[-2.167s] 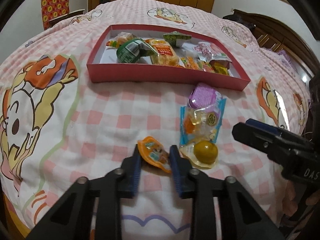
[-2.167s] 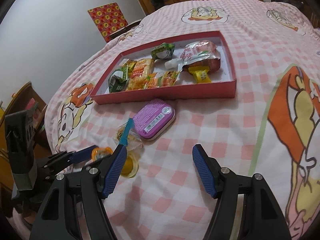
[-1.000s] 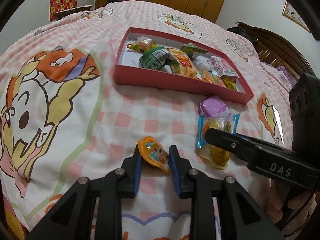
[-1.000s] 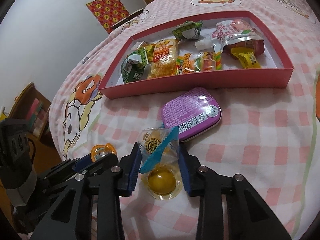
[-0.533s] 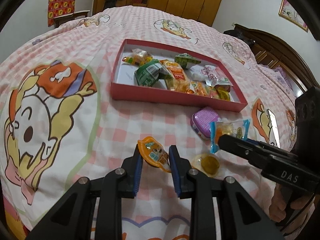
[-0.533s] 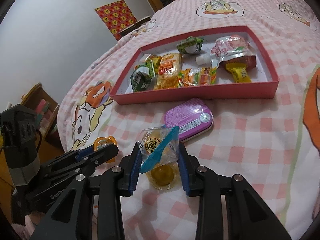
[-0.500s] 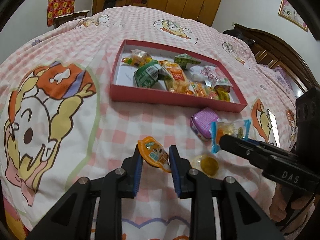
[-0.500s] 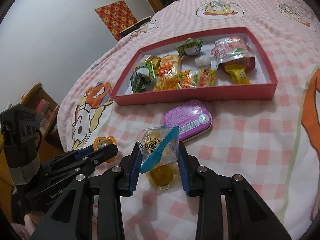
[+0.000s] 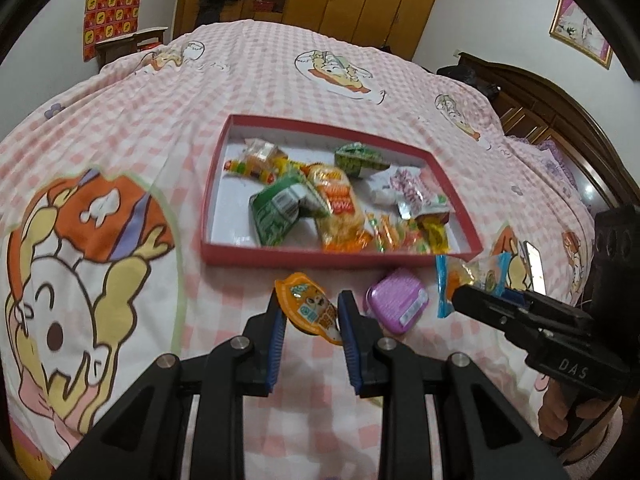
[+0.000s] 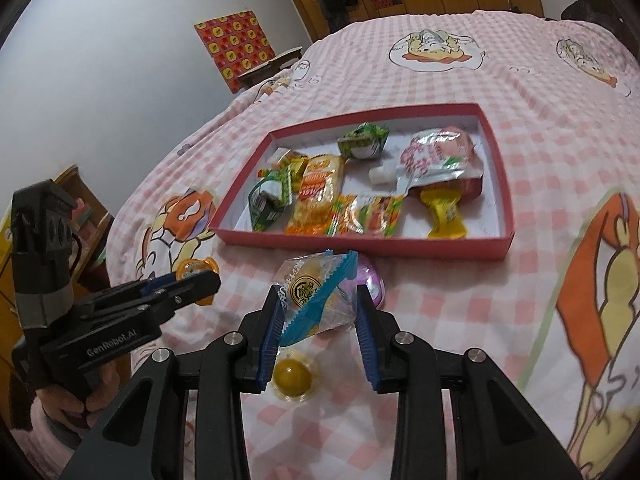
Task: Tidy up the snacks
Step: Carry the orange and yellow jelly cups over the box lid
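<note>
Left wrist view: left gripper [image 9: 311, 316] jaws pinch the orange jelly cup [image 9: 308, 309]; right gripper [image 10: 318, 322] jaws clamp the clear candy packet [image 10: 316, 292], both just short of the red box [image 9: 340, 258]. Next: carry over its rim, release.

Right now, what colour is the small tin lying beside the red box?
Purple tin, clearest in the left wrist view.

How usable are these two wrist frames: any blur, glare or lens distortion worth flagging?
Left wrist view: strong fisheye bending with dark corners; the red shallow snack box and its packets are slightly motion-smeared, while the orange jelly cup in the left gripper is sharp. Right wrist view: same distortion; the clear blue-edged candy bag in the right gripper is crisp, with mild glare on the silver pouch.
</note>
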`<state>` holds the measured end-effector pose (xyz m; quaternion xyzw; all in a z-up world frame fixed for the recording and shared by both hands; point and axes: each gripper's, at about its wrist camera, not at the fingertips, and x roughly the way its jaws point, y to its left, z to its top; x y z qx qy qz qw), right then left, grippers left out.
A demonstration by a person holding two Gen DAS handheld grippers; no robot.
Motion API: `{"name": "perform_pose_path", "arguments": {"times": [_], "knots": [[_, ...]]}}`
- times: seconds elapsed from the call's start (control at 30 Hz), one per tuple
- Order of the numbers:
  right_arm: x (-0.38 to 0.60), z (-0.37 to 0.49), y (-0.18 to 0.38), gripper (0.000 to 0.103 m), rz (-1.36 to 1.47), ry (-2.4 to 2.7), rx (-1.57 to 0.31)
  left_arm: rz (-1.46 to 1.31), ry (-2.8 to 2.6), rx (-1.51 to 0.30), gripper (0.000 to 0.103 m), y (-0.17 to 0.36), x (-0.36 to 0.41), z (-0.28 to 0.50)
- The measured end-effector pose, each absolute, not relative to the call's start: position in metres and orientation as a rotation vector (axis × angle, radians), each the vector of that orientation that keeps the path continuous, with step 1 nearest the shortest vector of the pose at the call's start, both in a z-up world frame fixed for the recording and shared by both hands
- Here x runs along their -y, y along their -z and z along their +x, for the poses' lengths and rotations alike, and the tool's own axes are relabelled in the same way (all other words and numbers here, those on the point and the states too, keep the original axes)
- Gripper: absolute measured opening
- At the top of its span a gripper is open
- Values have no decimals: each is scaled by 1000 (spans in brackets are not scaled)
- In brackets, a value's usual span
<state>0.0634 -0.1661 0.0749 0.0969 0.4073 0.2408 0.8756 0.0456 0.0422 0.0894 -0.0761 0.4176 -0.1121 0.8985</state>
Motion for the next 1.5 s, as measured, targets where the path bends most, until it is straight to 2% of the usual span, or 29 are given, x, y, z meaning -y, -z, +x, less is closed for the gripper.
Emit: {"name": "perform_pose_path", "arguments": {"times": [0.67,1.5], "knots": [[180,117,-95,35,118,-437,-823,-108,215,-812,27,-109,-28,125],[184,158,-93,35,109,-410,-817,-104,179,-842,27,-79,-10,215]]}}
